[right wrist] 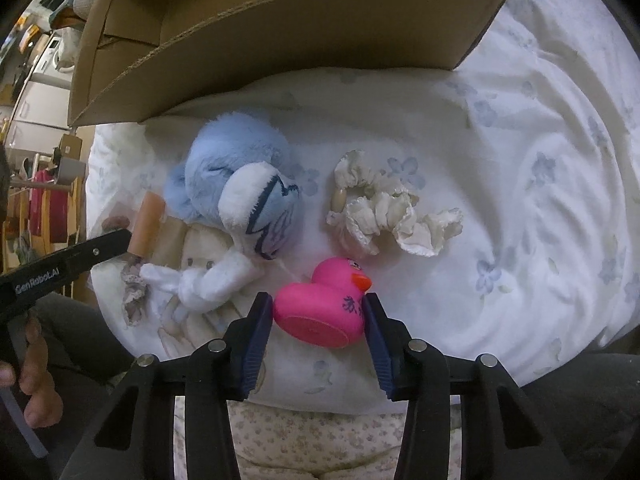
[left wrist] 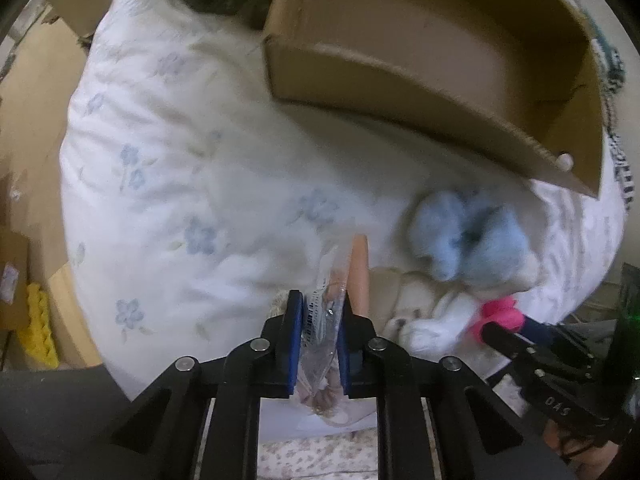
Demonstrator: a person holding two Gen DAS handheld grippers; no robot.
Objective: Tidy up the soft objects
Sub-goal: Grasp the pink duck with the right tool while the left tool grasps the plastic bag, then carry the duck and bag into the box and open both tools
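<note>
The left gripper is clenched on a clear plastic packet with a peach-coloured tube in it, pinched between the blue pads. In the right wrist view this packet sits at the left side of the bed, beside the blue plush toy.

The right gripper is closed around a pink rubber duck; both pads press against its body, one on each side. The duck is tilted, its flat base turned toward the camera and its orange beak pointing right. Whether it touches the bed cannot be told.

The plush toy lies just behind and left of the duck, partly on a cream printed cloth. To the right of the plush toy, apart from it, lies a cream ruffled scrunchie.

An open cardboard box stands on the bed behind all of these, its near wall close to the plush toy. From the left wrist view the inside of the box looks bare apart from a small white object at its near corner.
</note>
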